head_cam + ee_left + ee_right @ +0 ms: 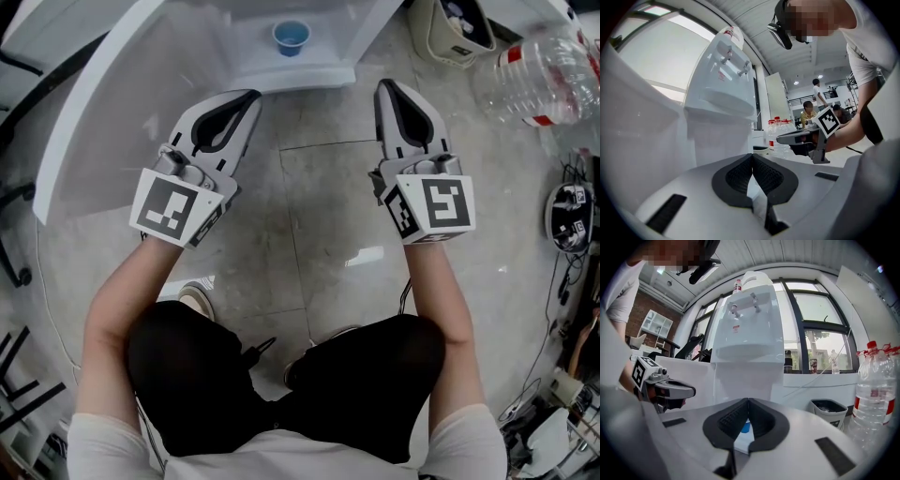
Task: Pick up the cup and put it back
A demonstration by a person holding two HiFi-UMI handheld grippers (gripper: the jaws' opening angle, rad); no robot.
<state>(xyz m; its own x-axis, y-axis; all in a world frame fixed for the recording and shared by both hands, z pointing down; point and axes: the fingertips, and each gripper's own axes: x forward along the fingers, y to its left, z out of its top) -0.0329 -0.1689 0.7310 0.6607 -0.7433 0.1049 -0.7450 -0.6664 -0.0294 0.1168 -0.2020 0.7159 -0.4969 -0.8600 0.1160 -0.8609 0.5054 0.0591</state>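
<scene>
A small blue cup (291, 37) stands upright on the drip tray of a white water dispenser (302, 73), ahead of both grippers. My left gripper (253, 94) hangs short of the tray's left corner, shut with nothing in it. My right gripper (384, 84) is level with it just right of the tray, jaws also together and empty. In the right gripper view a patch of the blue cup (746, 427) shows through the gap below the closed tips of the right gripper (748, 400). In the left gripper view the left gripper (752, 155) points at the dispenser's side (719, 93); the cup is hidden there.
Large clear water bottles (539, 80) lie at the right, a small waste bin (459, 28) stands beside the dispenser. A white panel (84, 103) runs along the left. My knees and shoes are below over a tiled floor (328, 216). Cables and gear (569, 216) sit far right.
</scene>
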